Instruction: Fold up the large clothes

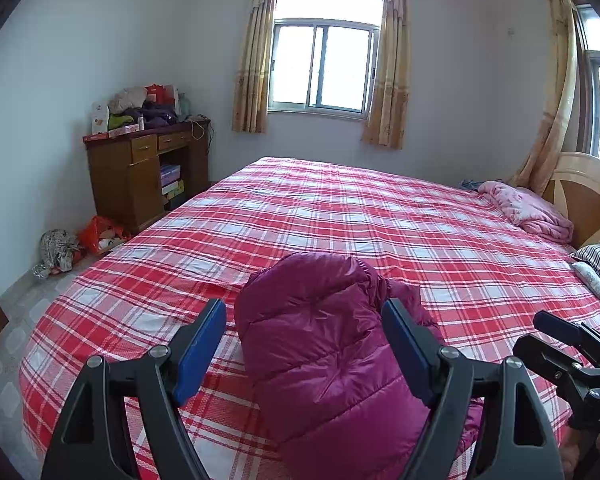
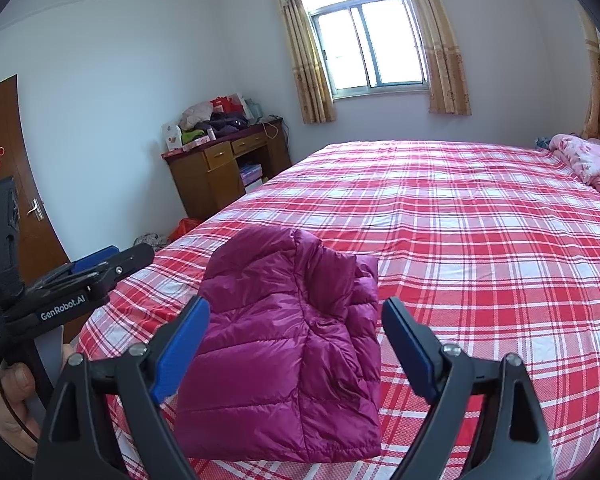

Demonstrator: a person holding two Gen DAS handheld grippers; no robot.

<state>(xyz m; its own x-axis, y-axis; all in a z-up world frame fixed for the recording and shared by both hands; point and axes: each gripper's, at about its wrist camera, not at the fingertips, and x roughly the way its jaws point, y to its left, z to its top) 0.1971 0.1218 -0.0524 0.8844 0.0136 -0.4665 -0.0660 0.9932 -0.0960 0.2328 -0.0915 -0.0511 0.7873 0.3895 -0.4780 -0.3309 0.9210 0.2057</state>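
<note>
Magenta puffer jacket (image 2: 288, 344) folded into a compact block on the plaid bed cover (image 2: 480, 240), lying just ahead of and between the spread fingertips of both tools. Left gripper (image 1: 304, 344) released, pads clear of the fabric on either side. Right gripper (image 2: 296, 340) likewise released, holding nothing. Folding apparently done, judging by the tidy bundle; at most a final pat or moving it aside left.

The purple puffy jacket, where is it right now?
The purple puffy jacket lies folded on the near edge of the red plaid bed, in front of both open grippers, far from the pink blanket by the headboard.
</note>
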